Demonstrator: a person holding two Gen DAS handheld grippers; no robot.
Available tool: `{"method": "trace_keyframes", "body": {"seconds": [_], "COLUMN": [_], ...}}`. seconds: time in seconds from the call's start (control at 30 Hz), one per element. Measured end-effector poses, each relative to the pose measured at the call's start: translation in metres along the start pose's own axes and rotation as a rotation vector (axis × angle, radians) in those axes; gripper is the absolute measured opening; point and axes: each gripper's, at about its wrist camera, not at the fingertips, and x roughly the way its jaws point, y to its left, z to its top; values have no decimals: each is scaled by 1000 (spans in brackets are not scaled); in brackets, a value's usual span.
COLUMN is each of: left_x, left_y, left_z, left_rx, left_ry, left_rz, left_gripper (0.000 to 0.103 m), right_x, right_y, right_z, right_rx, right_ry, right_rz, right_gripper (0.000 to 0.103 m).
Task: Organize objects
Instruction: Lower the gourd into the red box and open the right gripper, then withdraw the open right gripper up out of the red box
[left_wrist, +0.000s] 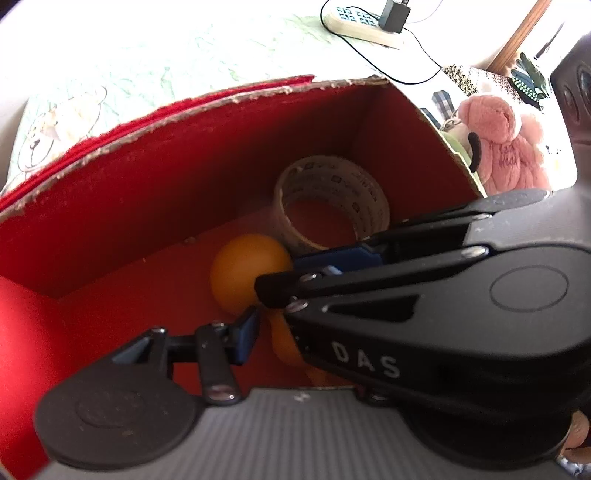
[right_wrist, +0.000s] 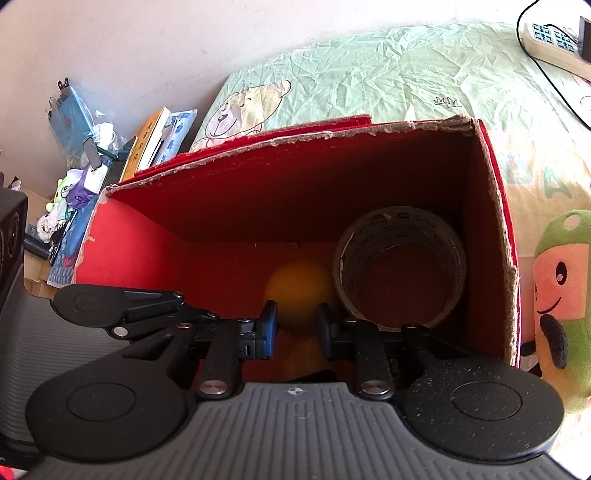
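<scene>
**Right wrist view: ball seen in the red box past parted jaws**

In the right wrist view, the red box (right_wrist: 303, 192) is seen on the bed (right_wrist: 406, 74), open at the top so that things can be gathered in it. An orange ball (right_wrist: 297, 291) lies on its floor, touching a roll of tape (right_wrist: 400, 266) set in the far corner. The right gripper (right_wrist: 295, 325) is held over the box, its jaws apart; the ball is seen through the gap, beyond the tips, and no pad is seen to press on it, so it is judged to be free. In the left wrist view the left gripper (left_wrist: 271, 295) is also held with jaws apart and nothing clamped, the ball (left_wrist: 243, 273) showing just past them. Two soft toys (left_wrist: 498, 144) lie outside, apparently not yet packed.
</scene>
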Motion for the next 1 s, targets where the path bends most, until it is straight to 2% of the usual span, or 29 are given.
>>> {"method": "trace_keyframes", "body": {"seconds": [0.37,0.5,0.8,0.87,1.0], "left_x": [-5,-12,-24,-22,-19], "left_y": [-2,-1,26,31,32], "left_z": [-1,-5,-17,-17,-15], "left_rx": [3,11,-24,-42,-50], "left_ry": [-31,-58,-82,-79,-74], "left_rz": [12,71,182,185,197], "left_gripper": [50,51,51,51,52], "right_x": [-3,-5,-5,-5,-5], "right_y": [-1,-2,1,1,1], "right_z": [-1,-3,-2,-2,-3], "right_rx": [2,-1,-11,-12,-23], "right_ry": [-30,-51,-56,-59,-58], "right_rz": [29,39,38,40,47], "right_gripper": [27,21,20,20,7]}}
